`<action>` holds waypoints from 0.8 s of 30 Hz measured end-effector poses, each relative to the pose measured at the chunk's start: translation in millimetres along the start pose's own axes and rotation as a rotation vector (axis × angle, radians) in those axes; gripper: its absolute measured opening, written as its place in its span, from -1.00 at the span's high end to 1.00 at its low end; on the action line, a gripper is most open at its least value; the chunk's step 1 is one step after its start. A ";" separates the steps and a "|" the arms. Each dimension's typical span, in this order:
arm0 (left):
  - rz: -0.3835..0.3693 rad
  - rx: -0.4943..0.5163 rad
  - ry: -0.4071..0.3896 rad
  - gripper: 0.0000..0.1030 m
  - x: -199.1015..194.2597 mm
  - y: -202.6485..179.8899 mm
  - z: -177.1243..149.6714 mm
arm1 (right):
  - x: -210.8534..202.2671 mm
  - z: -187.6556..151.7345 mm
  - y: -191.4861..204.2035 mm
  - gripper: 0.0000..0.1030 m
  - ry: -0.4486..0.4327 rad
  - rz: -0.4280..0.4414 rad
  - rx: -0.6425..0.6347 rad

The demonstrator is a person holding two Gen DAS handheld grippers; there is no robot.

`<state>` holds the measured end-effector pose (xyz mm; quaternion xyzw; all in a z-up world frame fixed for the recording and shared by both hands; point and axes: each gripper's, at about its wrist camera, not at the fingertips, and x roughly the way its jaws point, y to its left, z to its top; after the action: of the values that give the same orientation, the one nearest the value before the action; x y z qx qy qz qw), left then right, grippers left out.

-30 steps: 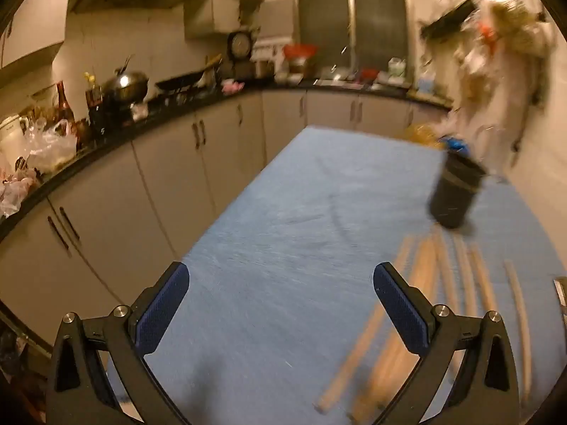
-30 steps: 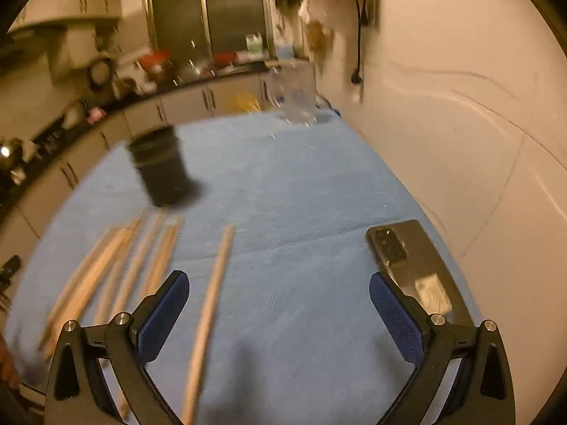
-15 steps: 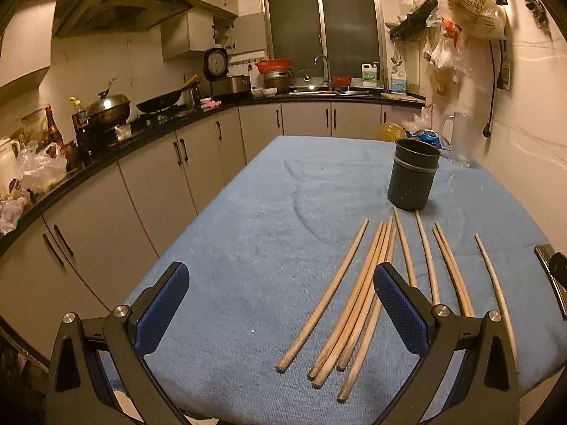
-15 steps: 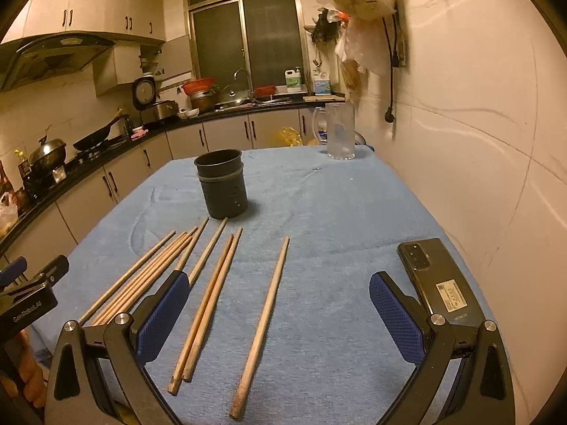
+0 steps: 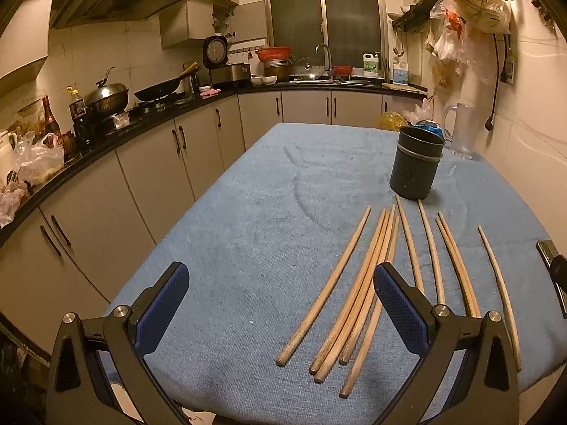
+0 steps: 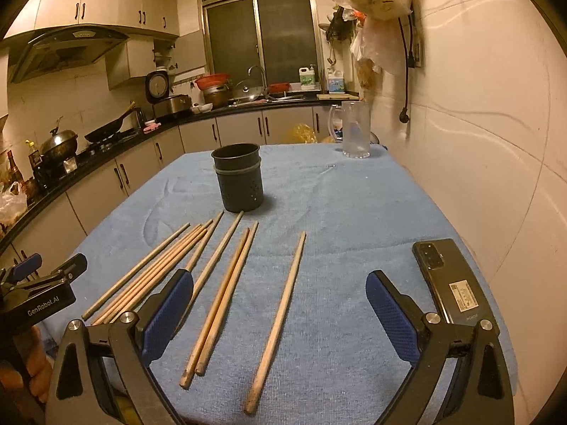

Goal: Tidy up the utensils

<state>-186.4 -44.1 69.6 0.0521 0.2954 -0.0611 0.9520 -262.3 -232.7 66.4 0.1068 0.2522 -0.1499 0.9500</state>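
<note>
Wooden chopsticks (image 6: 226, 294) lie loose on the blue table cloth (image 6: 336, 212), fanned out, long axes running away from both grippers toward the dark utensil holder (image 6: 238, 177), which stands upright just past their far tips. Holder looks empty from here, nothing sticking out of it

Left gripper (image 5: 280, 310) jaws wide apart, nothing held, hovering over the near table edge; leftmost bundle of chopsticks (image 5: 354, 290) sits between its pads or just under the right one. Right gripper (image 6: 280, 310) also spread wide and empty; single chopstick (image 6: 280, 315) lies almost centred between its fingers, a pair just left of it by the left pad (image 6: 166, 313)

Key relation: sticks lie lengthwise along each gripper's forward axis, so the jaws would close across the thin width, good for a pinch. Right gripper is nearer the lone stick and the pair; left is nearer the bunched ones. Holder dead ahead of both, slightly closer to the right side's line

Phone (image 6: 448, 279) flat on cloth right of right gripper, well apart from the sticks
</note>
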 end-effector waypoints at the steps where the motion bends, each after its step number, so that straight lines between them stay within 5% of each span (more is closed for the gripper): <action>1: 0.000 -0.001 0.002 -1.00 0.3 0.3 0.1 | 0.1 -0.2 0.1 -0.93 0.002 0.002 -0.002; 24: -0.016 -0.006 0.027 -1.00 4.1 2.9 0.3 | 4.7 -2.9 3.9 -0.69 0.019 0.014 -0.013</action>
<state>-182.4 -41.6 67.7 0.0476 0.3086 -0.0674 0.9476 -258.4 -229.4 62.1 0.1039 0.2616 -0.1406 0.9492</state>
